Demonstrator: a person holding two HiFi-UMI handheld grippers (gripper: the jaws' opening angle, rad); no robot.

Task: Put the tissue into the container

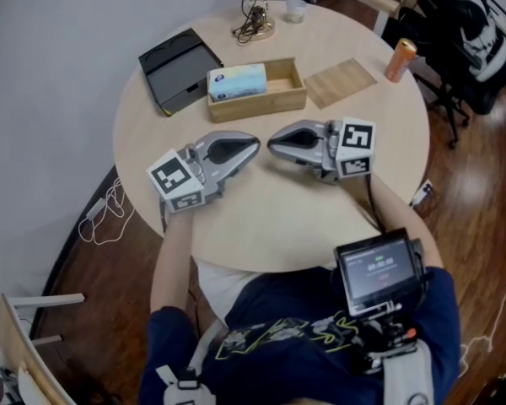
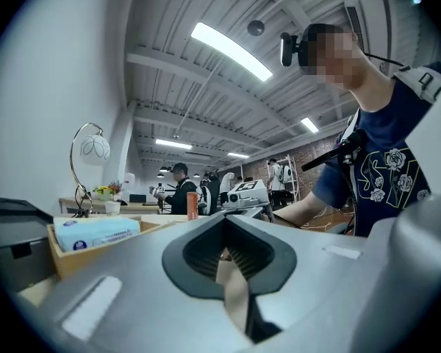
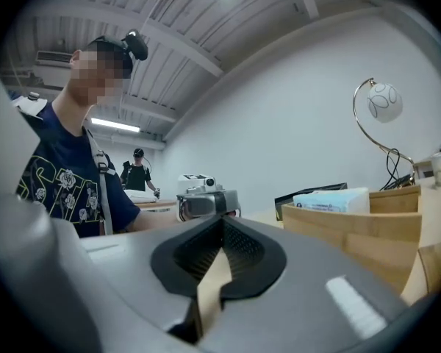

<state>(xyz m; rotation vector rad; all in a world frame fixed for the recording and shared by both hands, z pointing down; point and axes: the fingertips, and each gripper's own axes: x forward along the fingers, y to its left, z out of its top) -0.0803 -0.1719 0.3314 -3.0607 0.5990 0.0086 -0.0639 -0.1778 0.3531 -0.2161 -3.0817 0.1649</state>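
Seems finished, with tissue pack (image 1: 236,81) inside wooden container (image 1: 292,100). Left claw (image 1: 255,143) and right claw (image 1: 271,144) closed tight, empty; likely just rest next

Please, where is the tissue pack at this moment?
In the head view, the tissue pack lies in the left end of the wooden container, at the far side of the table, right of the black tray.

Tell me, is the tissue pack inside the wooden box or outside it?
Inside. The tissue pack sits between the walls of the wooden box, at its left end; the right end is bare.
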